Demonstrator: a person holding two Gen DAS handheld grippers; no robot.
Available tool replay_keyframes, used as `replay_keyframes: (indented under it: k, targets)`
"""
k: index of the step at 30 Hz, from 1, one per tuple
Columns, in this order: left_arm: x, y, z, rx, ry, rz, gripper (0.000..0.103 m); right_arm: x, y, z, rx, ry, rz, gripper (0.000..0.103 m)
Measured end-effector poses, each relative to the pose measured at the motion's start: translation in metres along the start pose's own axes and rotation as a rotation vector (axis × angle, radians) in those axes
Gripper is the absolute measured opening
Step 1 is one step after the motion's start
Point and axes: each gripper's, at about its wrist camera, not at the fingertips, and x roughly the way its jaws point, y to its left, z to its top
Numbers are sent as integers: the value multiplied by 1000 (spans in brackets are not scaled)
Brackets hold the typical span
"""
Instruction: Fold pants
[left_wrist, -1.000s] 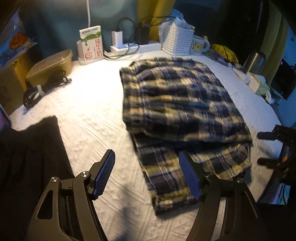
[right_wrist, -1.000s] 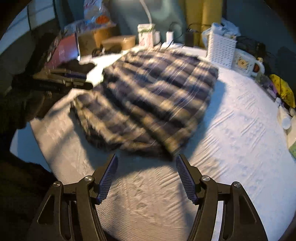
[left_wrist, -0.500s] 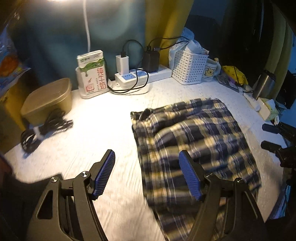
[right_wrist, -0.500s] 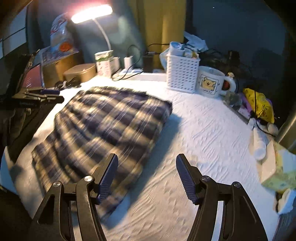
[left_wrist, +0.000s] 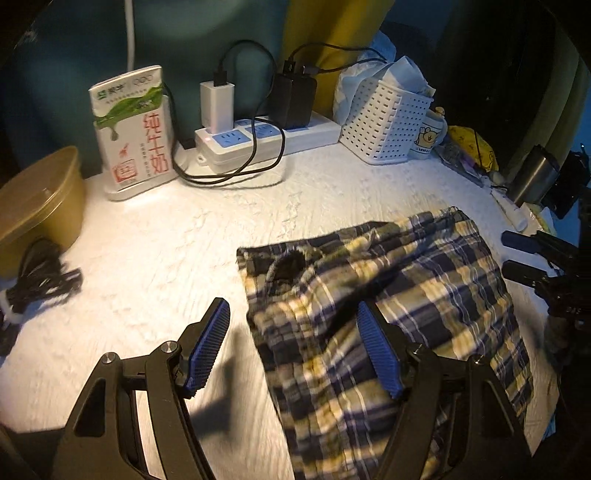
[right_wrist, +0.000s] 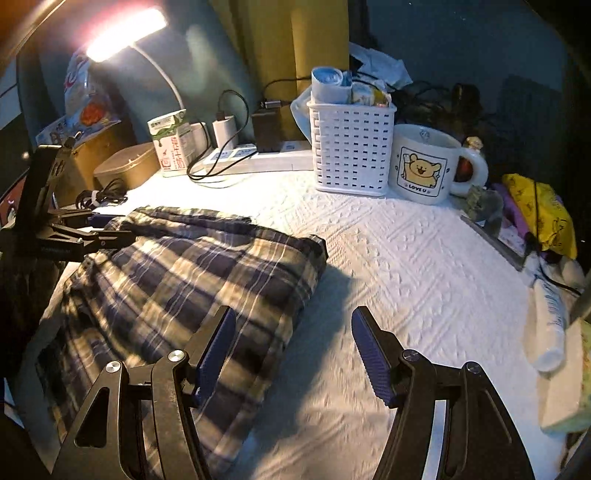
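The plaid pants (left_wrist: 388, 302), blue, yellow and white, lie folded in layers on the white textured cloth (left_wrist: 166, 258). They also show in the right wrist view (right_wrist: 184, 280). My left gripper (left_wrist: 295, 347) is open and empty, its jaws straddling the pants' left edge just above the fabric. My right gripper (right_wrist: 291, 354) is open and empty, over the pants' right edge and the bare cloth. The right gripper's fingers show at the far right of the left wrist view (left_wrist: 532, 258); the left gripper shows at the left of the right wrist view (right_wrist: 92, 236).
At the back stand a milk carton (left_wrist: 133, 129), a power strip (left_wrist: 266, 140) with chargers, a white slotted basket (right_wrist: 351, 147) and a bear mug (right_wrist: 424, 166). A tan box (left_wrist: 37, 192) and a cable bundle (left_wrist: 40, 277) lie left. A lit desk lamp (right_wrist: 122, 33) is overhead. Clutter lines the right edge.
Both grippers have moved forward and lower over the pants, so the back of the desk looms larger. Both stay open and empty. The pants lie folded as before.
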Motion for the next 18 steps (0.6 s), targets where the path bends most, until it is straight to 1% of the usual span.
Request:
replay_keyframes:
  k: [4, 7, 8, 10, 13, 14, 15, 16, 17, 18]
  targets:
    - [15, 2, 7, 16, 36, -20, 71, 15, -7, 7, 34, 6, 31, 67]
    - [24, 3, 6, 1, 55, -47, 71, 26, -12, 10, 54, 15, 45, 67]
    - [24, 2, 6, 5, 41, -49, 71, 28, -14, 11, 61, 17, 54, 67]
    - [24, 1, 5, 15, 40, -47, 71, 34, -16, 13, 74, 18, 73, 67]
    - [26, 2, 6, 2, 30, -53, 70, 43, -17, 13, 94, 24, 105, 67]
    - [26, 1, 6, 3, 24, -52, 62, 47, -17, 13, 100, 28, 119, 67]
    - [26, -1, 5, 8, 16, -64, 56, 49, -17, 13, 100, 31, 128, 67]
    - [27, -4, 4, 15, 15, -77, 48, 51, -18, 15, 105, 32, 144, 67]
    - [27, -5, 4, 20, 13, -76, 43, 52, -19, 15, 110, 34, 158, 67]
    - [27, -6, 4, 19, 8, -78, 41, 54, -20, 16, 115, 38, 169, 67]
